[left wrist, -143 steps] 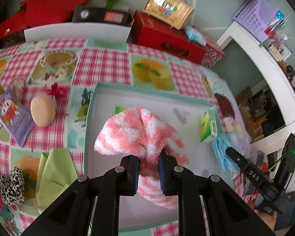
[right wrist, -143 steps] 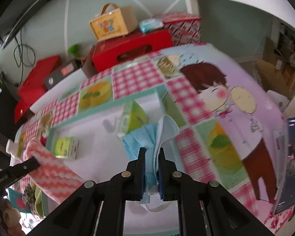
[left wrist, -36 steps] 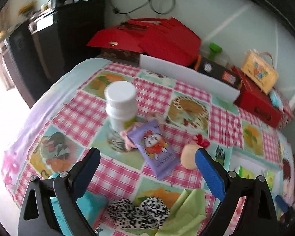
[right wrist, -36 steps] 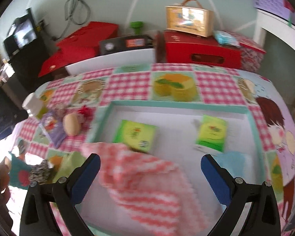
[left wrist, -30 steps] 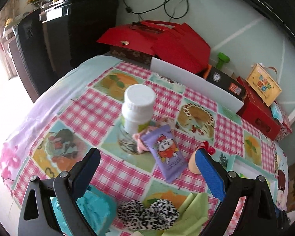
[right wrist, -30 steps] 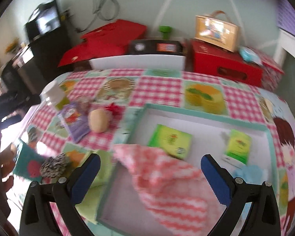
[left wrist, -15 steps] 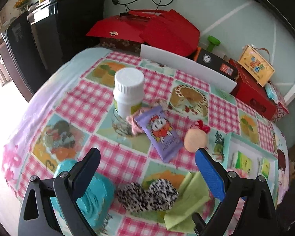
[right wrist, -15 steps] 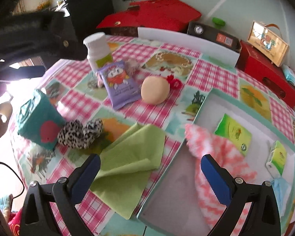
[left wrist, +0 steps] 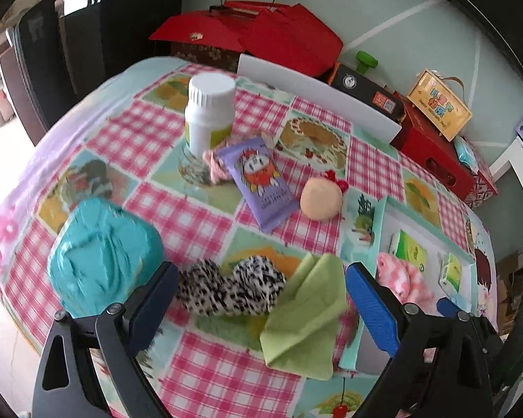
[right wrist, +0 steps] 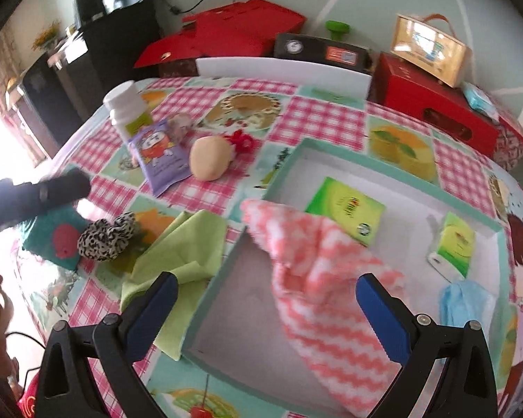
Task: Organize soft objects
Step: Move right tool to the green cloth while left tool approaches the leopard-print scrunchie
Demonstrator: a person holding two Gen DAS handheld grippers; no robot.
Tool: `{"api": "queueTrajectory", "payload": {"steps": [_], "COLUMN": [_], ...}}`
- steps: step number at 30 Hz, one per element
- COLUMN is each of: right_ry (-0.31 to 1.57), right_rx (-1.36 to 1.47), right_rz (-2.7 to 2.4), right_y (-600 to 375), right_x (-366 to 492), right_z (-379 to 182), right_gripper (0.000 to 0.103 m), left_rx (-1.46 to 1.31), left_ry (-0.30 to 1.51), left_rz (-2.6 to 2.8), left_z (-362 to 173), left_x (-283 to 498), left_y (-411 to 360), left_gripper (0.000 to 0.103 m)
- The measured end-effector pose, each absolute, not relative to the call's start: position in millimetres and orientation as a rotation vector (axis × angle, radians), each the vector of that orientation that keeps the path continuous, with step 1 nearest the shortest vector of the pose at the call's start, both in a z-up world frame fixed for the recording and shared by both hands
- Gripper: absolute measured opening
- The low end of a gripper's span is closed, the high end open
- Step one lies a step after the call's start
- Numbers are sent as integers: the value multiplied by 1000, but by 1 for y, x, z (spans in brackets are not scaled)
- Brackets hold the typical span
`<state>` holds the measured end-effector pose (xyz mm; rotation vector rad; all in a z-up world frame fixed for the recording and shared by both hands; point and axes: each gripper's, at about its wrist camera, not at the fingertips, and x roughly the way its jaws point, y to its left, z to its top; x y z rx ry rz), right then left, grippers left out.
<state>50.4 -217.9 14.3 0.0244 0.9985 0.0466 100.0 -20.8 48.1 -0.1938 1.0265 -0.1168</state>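
Between the spread blue pads of the left tool (left wrist: 258, 308), low in its frame, lies the leopard-print scrunchie (left wrist: 230, 287) — empty-jawed, the tool hovers just above it, with the green cloth (left wrist: 305, 308) touching its right end and a teal pouch (left wrist: 103, 256) at lower left. The scrunchie's long axis runs across the frame, roughly in line with the gap, so I judge the left hand nearer and a straight drop enough. Jaws equally wide and empty, the right tool (right wrist: 265, 313) straddles the near-left corner of the teal-rimmed tray (right wrist: 205, 299), where the pink-and-white towel (right wrist: 317, 278) lies with two green packets and a blue cloth — contents the left view shows only small at its right edge.
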Motion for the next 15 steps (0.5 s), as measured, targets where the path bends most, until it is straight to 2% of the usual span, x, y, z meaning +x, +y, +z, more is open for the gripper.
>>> {"api": "queueTrajectory", "payload": {"steps": [15], "right_ry": [1029], "right_rx": [-17], "right_rz": [109], "right_y": [-199], "right_x": [52], "right_z": [3], "right_gripper": [103], "left_rx": [-235], "left_ry": [1119], "left_rz": [21], "left_z": [-2], "left_x": [105], "left_y": [-14], "left_gripper": [91]}}
